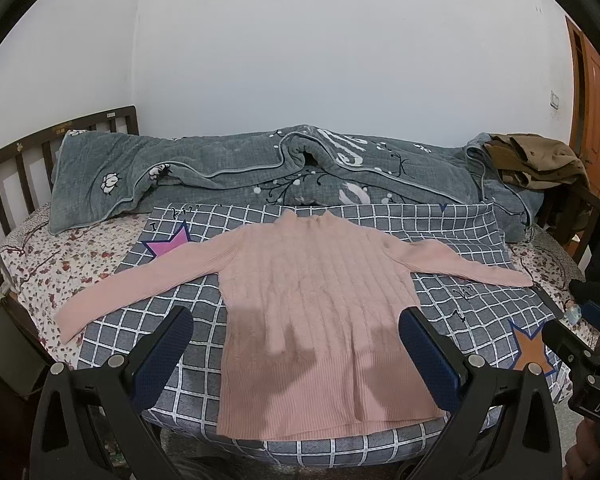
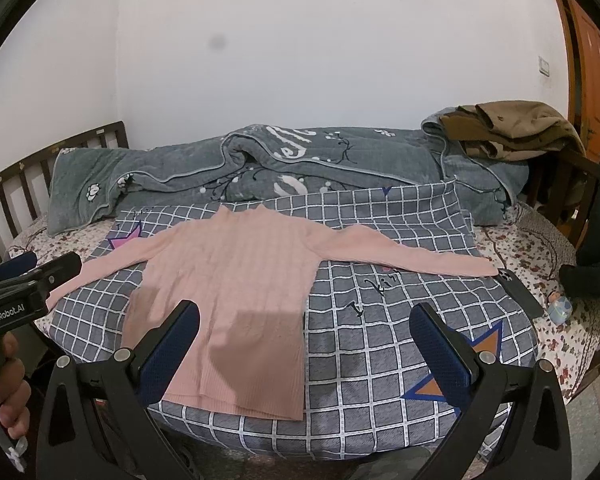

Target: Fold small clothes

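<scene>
1 pink sweater [image 1: 320, 312] lies flat, front up, sleeves out to both sides, on a grey grid-check cover [image 1: 460, 304] w/ star prints, on the bed [image 1: 40, 276]. Collar points at the wall, hem at the near edge. Its left-hand sleeve runs off the check cover onto the floral sheet; the right-hand cuff ends by a dark phone [image 2: 520, 292] lying at the cover's edge, touching or just beside it, can't tell which. Left gripper [image 1: 296, 344] is spread wide, nothing between the jaws, hovering above the hem; both its blue pads [image 1: 168, 352] are clear of the fabric. Right gripper [image 2: 306, 344] is also spread wide and empty, over the sweater's lower right side and the bare check cover. Shadows of both fall on the lower body of the sweater. Around it: 1 rumpled grey quilt [image 1: 228, 160] along the far side by the wall, 1 pile of brown clothes [image 2: 512, 124] on its right end, 1 small light-blue item [image 2: 560, 308] on the sheet just past the phone (too small to ID), dark slatted headboard [image 1: 24, 160] left, orange door [image 2: 596, 68] far right. Stars visible on the cover: 1 pink, 1 orange. Nothing lies on top of the sweater. A hand [image 2: 8, 392] holding the left gripper's handle shows at the left edge of the right wrist view.
</scene>
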Available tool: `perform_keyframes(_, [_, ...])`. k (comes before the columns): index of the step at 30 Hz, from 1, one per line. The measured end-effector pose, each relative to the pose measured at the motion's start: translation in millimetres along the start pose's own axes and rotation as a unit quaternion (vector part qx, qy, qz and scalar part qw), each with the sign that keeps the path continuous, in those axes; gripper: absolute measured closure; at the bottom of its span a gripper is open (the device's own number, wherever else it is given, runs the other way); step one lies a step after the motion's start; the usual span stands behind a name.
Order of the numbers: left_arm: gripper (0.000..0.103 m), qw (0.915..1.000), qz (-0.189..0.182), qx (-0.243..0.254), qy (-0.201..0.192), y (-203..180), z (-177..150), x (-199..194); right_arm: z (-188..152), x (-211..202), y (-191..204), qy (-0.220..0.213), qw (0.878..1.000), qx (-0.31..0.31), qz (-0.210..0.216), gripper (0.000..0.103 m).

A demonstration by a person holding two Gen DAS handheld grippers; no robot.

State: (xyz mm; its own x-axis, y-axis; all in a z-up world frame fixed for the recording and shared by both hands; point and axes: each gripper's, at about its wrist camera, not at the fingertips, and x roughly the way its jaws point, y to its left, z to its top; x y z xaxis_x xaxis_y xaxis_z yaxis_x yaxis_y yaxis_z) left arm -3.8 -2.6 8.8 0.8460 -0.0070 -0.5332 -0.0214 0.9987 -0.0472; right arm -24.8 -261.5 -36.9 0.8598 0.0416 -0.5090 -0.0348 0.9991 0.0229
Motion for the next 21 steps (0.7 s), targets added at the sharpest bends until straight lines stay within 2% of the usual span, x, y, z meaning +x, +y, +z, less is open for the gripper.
perform_keyframes(21, [0.000,1.0000,-0.009,-0.002,-0.001,0.5,1.8,-3.8,2.1,-4.4,-1.0,-0.001,1.000,0.001,0.002,0.000])
